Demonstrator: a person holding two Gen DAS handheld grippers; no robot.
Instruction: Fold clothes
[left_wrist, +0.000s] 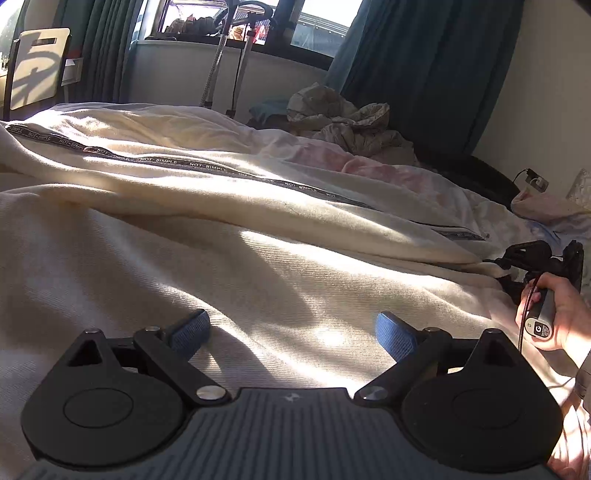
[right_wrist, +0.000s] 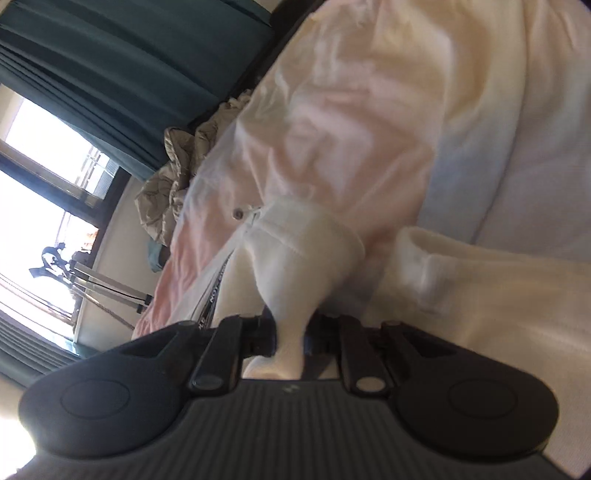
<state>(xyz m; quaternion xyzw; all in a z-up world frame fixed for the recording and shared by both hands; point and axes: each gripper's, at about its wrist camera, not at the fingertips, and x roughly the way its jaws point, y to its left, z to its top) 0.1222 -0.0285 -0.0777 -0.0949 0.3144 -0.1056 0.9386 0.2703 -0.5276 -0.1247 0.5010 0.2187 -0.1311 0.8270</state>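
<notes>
Hovering over the near cloth, the left gripper gapes wide, empty. The cream garment sprawls across the bed. At right, the right gripper pinches its edge.

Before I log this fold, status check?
Left gripper open over cream garment. Right gripper shut on its edge. Nothing blocking.

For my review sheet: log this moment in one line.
left hand-held gripper open over cream garment | right hand-held gripper shut on garment | fold unfinished
</notes>
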